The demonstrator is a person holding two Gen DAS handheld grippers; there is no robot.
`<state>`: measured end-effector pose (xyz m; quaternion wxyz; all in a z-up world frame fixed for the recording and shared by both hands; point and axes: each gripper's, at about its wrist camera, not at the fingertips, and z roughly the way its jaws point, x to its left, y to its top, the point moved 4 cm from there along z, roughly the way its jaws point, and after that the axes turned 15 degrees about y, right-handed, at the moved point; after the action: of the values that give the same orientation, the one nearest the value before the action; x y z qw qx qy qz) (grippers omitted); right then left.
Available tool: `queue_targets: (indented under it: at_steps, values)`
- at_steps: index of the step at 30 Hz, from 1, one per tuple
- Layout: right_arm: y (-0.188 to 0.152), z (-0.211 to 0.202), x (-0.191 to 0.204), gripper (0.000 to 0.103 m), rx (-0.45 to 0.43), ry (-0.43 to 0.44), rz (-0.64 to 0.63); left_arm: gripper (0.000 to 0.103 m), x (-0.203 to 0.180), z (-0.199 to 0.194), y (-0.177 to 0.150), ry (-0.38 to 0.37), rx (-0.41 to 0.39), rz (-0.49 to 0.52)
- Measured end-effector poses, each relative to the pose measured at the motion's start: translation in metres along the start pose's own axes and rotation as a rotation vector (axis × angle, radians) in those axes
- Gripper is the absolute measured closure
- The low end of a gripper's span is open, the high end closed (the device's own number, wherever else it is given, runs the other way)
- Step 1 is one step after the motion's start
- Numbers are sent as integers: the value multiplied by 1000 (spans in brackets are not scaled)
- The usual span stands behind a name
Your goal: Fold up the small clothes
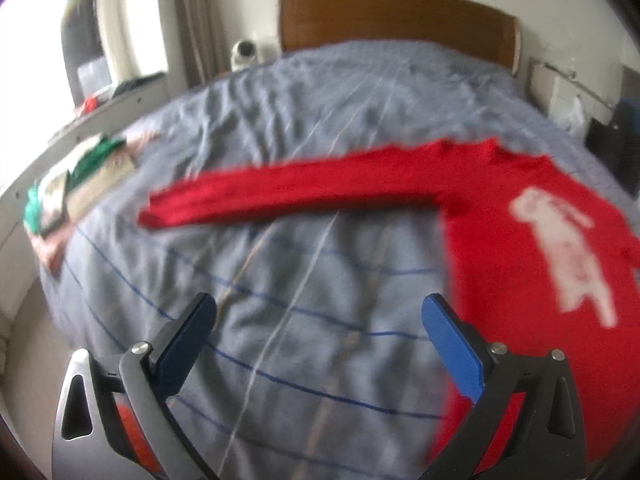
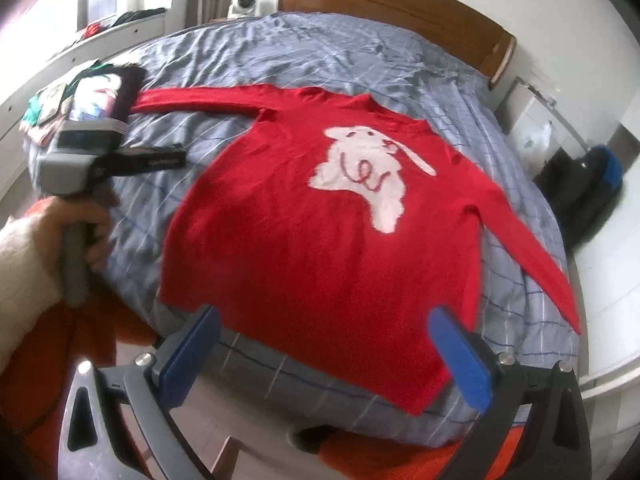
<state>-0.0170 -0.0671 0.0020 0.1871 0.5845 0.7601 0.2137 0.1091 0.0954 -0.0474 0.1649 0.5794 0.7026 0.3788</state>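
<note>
A small red sweater (image 2: 304, 220) with a white animal figure on its chest lies flat on the grey-blue bed (image 2: 312, 52), both sleeves spread out. In the left wrist view the sweater (image 1: 532, 264) fills the right side and one sleeve runs leftward across the bed (image 1: 280, 280). My left gripper (image 1: 320, 320) hovers open above the bare bedding beside the sweater's left side, empty. From the right wrist view the left gripper (image 2: 160, 160) shows at the left, held by a hand, side on. My right gripper (image 2: 324, 328) stands open over the sweater's hem, holding nothing.
A pile of folded clothes (image 2: 80, 96) sits at the bed's left edge, near the sleeve end. A wooden headboard (image 2: 400, 4) closes the far end. A dark bag (image 2: 580, 188) stands on the floor to the right. A white ledge (image 1: 100, 108) runs along the left.
</note>
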Motion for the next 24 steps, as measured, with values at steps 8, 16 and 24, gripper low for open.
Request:
queue_targets:
  at_steps: [8, 16, 24]
  values:
    - [-3, 8, -31, 1, 12, -36, 95, 0, -18, -117, 60, -119, -165, 17]
    - [-9, 3, -40, 1, -5, -49, 120, 0, -43, -160, 88, -194, -211, 12]
    - [-17, -5, -60, 1, -20, -72, 171, 0, -76, -195, 95, -233, -265, 75]
